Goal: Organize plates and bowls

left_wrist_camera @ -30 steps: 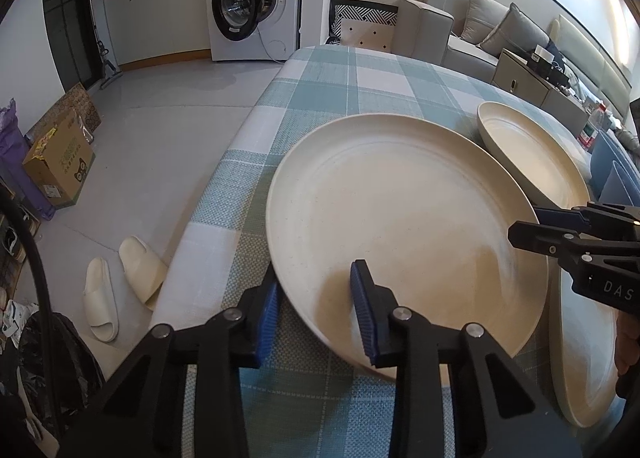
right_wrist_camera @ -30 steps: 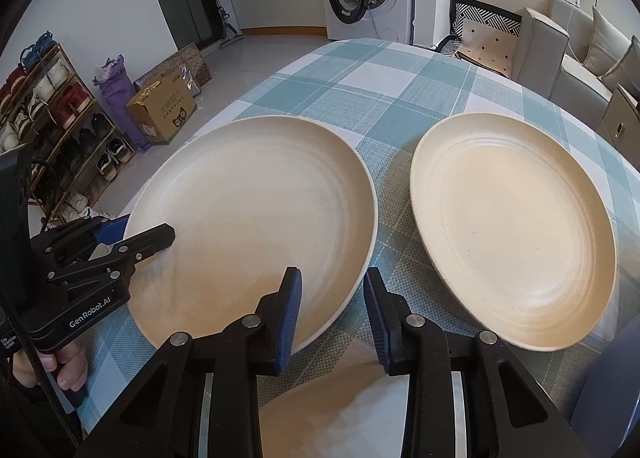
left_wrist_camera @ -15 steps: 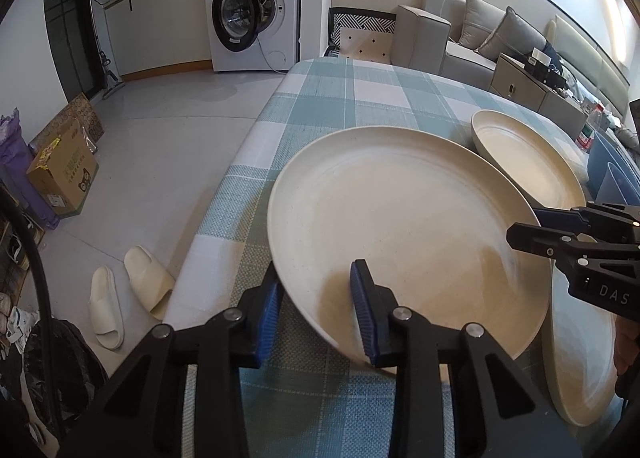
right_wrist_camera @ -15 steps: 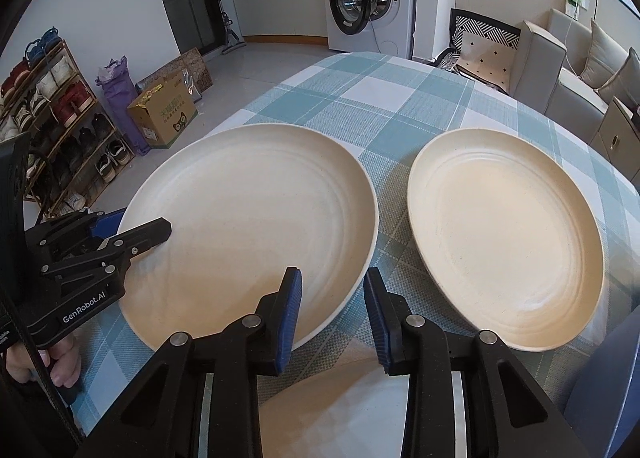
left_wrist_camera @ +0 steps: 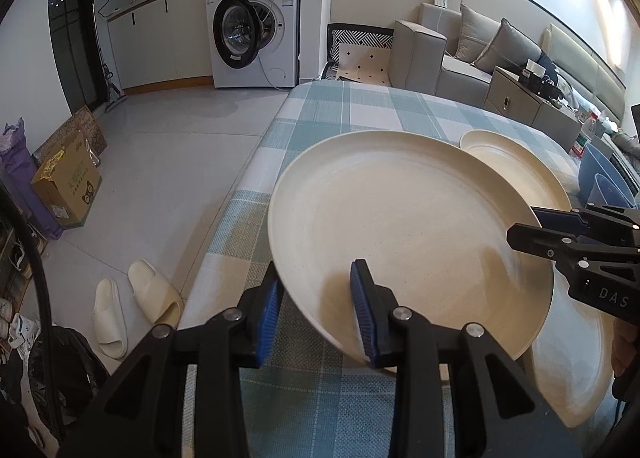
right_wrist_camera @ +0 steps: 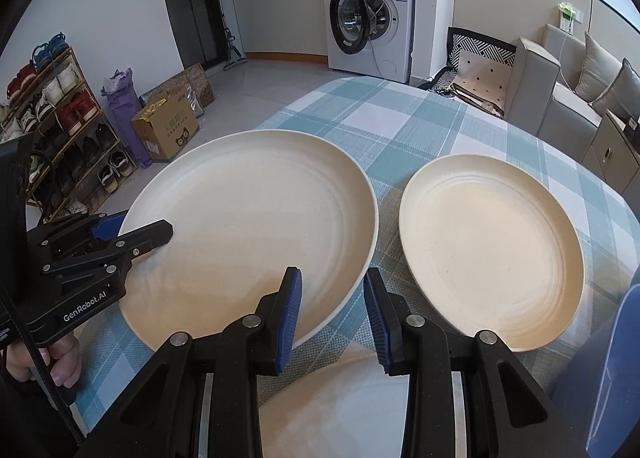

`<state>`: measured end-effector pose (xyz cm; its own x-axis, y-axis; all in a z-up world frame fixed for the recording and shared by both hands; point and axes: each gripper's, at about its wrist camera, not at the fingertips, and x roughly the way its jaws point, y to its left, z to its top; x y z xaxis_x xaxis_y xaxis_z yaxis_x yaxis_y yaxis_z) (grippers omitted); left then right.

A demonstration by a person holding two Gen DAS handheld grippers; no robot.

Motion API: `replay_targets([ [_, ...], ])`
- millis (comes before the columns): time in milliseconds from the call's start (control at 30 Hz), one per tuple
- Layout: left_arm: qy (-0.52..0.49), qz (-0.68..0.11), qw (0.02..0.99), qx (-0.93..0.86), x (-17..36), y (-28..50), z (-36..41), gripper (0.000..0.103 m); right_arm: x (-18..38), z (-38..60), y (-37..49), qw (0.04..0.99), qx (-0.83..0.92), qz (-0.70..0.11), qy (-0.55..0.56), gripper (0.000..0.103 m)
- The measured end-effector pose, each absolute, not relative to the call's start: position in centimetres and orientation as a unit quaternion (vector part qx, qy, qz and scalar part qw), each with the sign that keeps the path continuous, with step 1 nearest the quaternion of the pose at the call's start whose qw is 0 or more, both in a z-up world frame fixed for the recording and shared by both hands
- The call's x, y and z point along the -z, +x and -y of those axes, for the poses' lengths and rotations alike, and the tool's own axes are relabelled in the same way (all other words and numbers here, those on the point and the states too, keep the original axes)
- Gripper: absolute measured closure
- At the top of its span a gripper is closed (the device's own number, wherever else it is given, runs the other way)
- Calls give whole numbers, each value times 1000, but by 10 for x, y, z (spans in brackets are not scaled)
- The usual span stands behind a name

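My left gripper (left_wrist_camera: 316,306) is shut on the near rim of a large cream plate (left_wrist_camera: 408,234) and holds it tilted above the checked tablecloth (left_wrist_camera: 360,109). The same plate (right_wrist_camera: 256,230) shows in the right wrist view with the left gripper (right_wrist_camera: 132,227) on its left rim. A second cream plate (right_wrist_camera: 488,250) lies flat to its right; it also shows in the left wrist view (left_wrist_camera: 516,165). A third cream plate (right_wrist_camera: 336,410) lies under my right gripper (right_wrist_camera: 334,318), which is open and empty above the table. The right gripper (left_wrist_camera: 524,225) hangs over the held plate's right edge.
Blue bowls (left_wrist_camera: 604,181) stand at the table's right edge, also blue at the right wrist view's lower right (right_wrist_camera: 616,370). On the floor to the left are slippers (left_wrist_camera: 132,306), a cardboard box (left_wrist_camera: 68,181) and a shoe rack (right_wrist_camera: 60,129). A washing machine (left_wrist_camera: 252,29) and sofa (left_wrist_camera: 472,53) stand beyond.
The left gripper has lifted the large plate off the table and tilted it. The right gripper has risen slightly and stays open.
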<state>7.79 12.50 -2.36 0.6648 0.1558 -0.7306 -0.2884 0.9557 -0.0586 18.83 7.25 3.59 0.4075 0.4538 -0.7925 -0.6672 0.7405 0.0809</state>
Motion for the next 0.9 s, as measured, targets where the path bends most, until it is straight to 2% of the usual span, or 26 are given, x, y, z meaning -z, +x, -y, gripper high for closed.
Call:
replay_targets([
  [900, -57, -363, 926, -87, -7, 68, -88, 70, -76, -19, 148, 862, -304, -394, -96, 70],
])
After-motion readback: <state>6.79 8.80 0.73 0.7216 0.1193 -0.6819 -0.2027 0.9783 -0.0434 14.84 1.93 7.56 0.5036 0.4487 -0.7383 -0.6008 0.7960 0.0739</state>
